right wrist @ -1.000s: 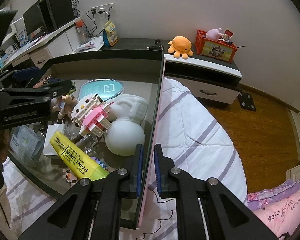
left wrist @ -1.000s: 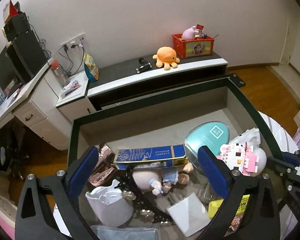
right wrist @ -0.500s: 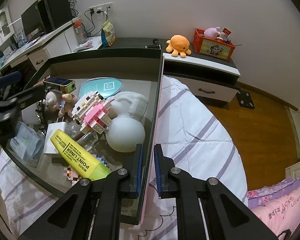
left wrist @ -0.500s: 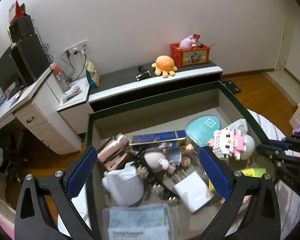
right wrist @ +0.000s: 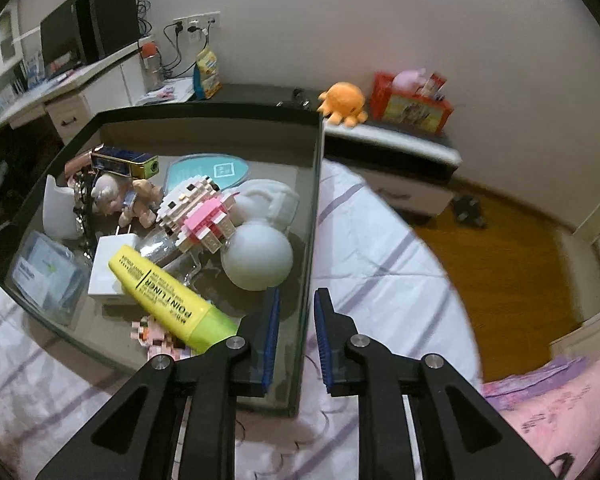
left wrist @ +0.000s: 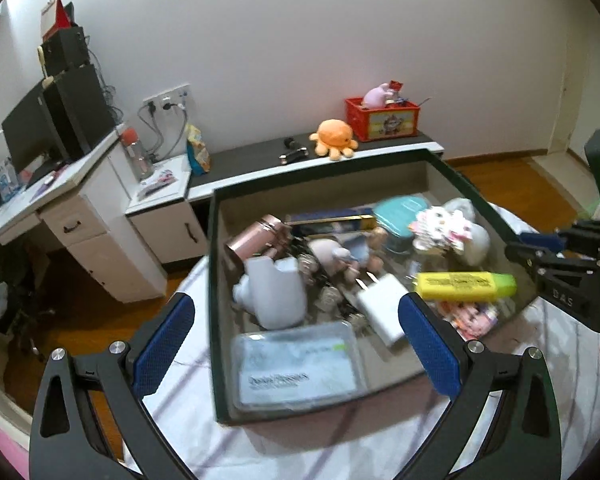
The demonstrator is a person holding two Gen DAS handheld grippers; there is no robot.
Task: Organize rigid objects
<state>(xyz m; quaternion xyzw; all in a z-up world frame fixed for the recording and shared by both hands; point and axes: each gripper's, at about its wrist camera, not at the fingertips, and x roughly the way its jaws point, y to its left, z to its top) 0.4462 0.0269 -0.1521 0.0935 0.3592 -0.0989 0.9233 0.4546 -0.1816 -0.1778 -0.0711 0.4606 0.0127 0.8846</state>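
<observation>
Right wrist view: the right tool (right wrist: pixel 294 334) straddles the near right wall of the dark box (right wrist: pixel 204 112), one blue pad inside and one outside. Its jaws have just been opening; a second ago they were pressed on that wall, and now a visible gap stands on both sides, so the wall is released. Judged from this, the box has been set down on the striped bedsheet (right wrist: pixel 376 252) and the carrying step is over. Just ahead and left of the inner pad lies the yellow highlighter (right wrist: pixel 168 294), a smooth plastic barrel with black print, resting over a white charger block (right wrist: pixel 104 274). Beyond it sit a matte white ball (right wrist: pixel 258 258), a studded pink and white brick figure (right wrist: pixel 204 216), a flat teal oval case (right wrist: pixel 208 170) and a blue and gold tin (right wrist: pixel 124 160). Left wrist view: the left tool (left wrist: pixel 296 346) is spread wide and holds nothing. It has drawn back from over the contents, since half a second ago its pads framed the middle of the box and now the near left corner lies between them. Ahead of it are a clear lidded plastic case (left wrist: pixel 296 364), a white moulded piece (left wrist: pixel 272 294) and a rose metallic container (left wrist: pixel 256 236). All rigid items are in the box, heaped without order, so sorting appears still to be done. On the far cabinet (left wrist: pixel 260 160), well apart, sits an orange plush octopus (left wrist: pixel 336 138).
</observation>
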